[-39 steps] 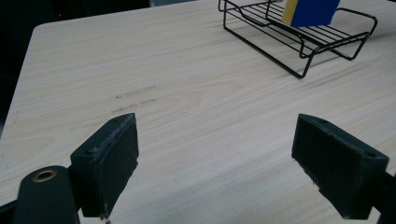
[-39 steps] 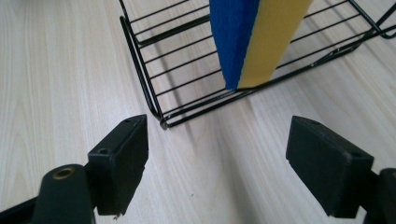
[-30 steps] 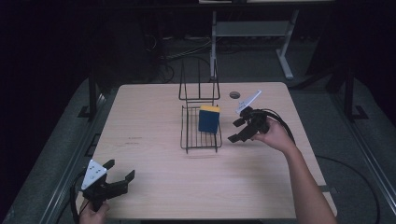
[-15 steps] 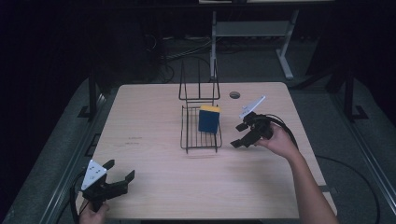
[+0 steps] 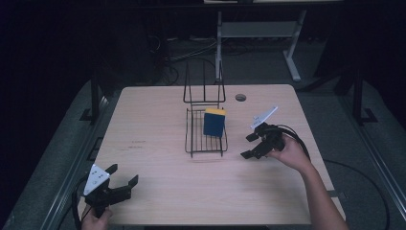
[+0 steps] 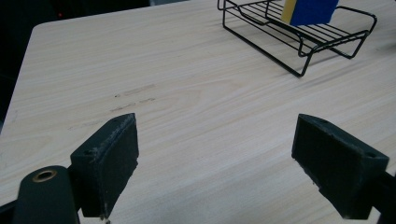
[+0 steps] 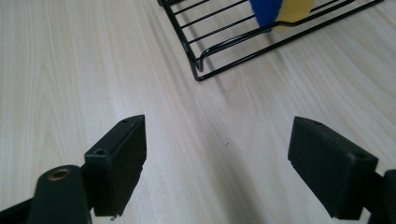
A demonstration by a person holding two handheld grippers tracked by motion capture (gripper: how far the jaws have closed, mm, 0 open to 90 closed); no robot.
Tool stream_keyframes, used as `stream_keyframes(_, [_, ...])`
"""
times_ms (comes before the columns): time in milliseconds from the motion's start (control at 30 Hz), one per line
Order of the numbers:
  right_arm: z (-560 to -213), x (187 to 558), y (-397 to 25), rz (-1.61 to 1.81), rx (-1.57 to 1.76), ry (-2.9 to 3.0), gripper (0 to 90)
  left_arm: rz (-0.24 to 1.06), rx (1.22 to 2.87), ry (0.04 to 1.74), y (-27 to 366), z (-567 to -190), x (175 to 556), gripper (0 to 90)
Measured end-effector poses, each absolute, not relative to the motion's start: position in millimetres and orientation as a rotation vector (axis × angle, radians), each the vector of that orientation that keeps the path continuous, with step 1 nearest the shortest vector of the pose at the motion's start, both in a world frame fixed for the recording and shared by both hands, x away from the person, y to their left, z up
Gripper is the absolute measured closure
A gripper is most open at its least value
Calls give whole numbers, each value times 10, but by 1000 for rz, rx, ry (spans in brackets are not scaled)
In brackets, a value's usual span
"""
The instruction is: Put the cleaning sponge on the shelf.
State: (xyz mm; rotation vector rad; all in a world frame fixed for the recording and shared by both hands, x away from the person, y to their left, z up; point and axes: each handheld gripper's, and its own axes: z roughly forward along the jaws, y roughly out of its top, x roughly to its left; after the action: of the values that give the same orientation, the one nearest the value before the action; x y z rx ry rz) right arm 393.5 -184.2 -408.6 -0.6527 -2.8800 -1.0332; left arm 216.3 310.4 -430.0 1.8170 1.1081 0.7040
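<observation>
A black wire rack (image 5: 206, 139) stands mid-table, and a blue and yellow sponge (image 5: 214, 122) leans upright in it. My right gripper (image 5: 250, 145) hovers open just right of the rack, with nothing between its jaws. In the right gripper view the rack's corner (image 7: 201, 70) and the sponge (image 7: 280, 9) lie just ahead, above the gripper (image 7: 217, 154). My left gripper (image 5: 122, 176) rests open near the table's front left corner. In the left gripper view the rack (image 6: 299, 35) and sponge (image 6: 310, 9) sit far off at the top right, beyond the gripper (image 6: 217, 158).
The wooden table (image 5: 153, 124) has a round cable hole (image 5: 241, 97) at the back. A second upright wire frame (image 5: 204, 88) stands behind the rack. Cables trail from both grippers. A metal stand (image 5: 258, 33) sits on the floor beyond the table.
My right gripper has drawn back from the rack, moving right and toward the table's front. The left gripper has stayed still.
</observation>
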Motion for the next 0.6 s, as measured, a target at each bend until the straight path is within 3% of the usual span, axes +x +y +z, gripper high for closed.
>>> stream_keyframes(600, [-4170,3684,-1892,-1040,-633,-2892,189,706,1819,1106,3099,-4298,2162,141])
